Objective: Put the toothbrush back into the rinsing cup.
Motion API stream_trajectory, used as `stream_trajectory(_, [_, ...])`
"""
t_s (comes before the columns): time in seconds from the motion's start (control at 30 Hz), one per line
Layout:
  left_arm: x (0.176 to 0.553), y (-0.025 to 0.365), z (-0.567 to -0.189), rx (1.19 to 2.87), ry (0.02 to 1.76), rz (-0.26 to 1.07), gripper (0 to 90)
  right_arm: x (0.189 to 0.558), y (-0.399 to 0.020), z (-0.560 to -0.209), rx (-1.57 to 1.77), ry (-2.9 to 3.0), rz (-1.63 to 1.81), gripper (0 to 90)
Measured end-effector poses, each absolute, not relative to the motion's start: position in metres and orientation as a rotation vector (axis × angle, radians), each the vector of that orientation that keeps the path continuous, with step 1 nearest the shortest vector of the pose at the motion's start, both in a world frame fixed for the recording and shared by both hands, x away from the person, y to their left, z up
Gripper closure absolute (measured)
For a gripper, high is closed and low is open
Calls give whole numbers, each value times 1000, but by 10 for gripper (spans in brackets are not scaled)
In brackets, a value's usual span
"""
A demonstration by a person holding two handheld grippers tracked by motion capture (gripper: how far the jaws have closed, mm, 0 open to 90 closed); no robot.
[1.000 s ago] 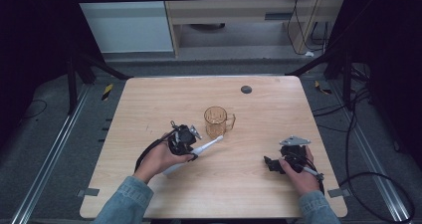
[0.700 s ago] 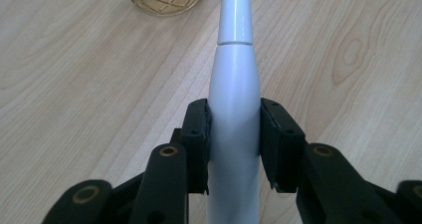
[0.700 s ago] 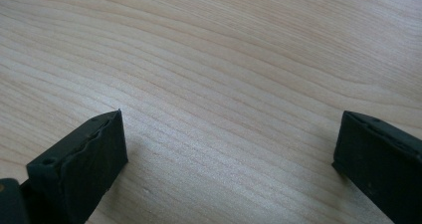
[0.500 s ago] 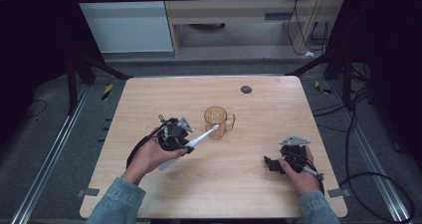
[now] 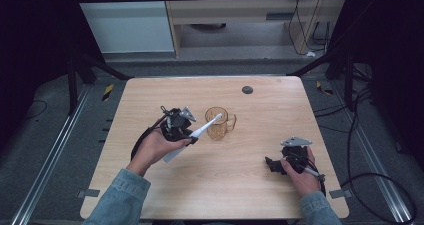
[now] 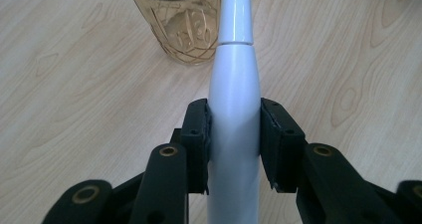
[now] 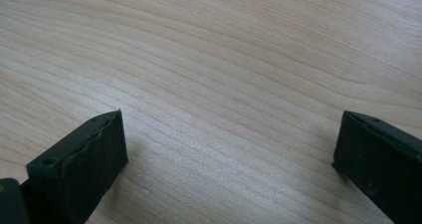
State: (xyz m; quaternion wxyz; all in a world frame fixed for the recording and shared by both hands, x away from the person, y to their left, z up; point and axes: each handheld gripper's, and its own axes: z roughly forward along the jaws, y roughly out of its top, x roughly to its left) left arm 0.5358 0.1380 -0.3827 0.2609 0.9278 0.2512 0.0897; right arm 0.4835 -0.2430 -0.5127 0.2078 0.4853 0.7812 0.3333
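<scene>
1. Above the surface [image 5: 150, 100], the left hand-held gripper [image 5: 187, 135] clamps a white toothbrush [image 6: 234, 134], its head at the amber glass mug [image 5: 218, 123].
2. Next move, I judge: tilt it and lower it inside the mug.
3. Right hand-held gripper [image 5: 272, 164] rests released, holding nothing.

In the left gripper view the top edge cuts the toothbrush [image 6: 233, 99], so its head is out of frame, and the bottom edge cuts its lower end. The same edge cuts the rim of the cup [image 6: 180, 27]; its handle is also out of frame there. In the high view the brush head [image 5: 216, 118] is too small to read; it seems to lie over the cup's rim, but touching or not I cannot tell. The left tool [image 5: 186, 135] is partly hidden by the hand [image 5: 156, 147]. The dark round mark [image 5: 247, 90] on the surface [image 5: 280, 110] is too small to identify. In the right gripper view the jaws of the right tool [image 7: 226, 149] are cut by the bottom and right edges.
</scene>
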Motion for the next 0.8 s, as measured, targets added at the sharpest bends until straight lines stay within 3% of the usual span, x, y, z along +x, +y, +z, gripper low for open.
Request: stream_trajectory(0.8, [545, 131, -355, 2462, 693, 306, 665, 484, -243, -512, 1360, 2172, 928, 4])
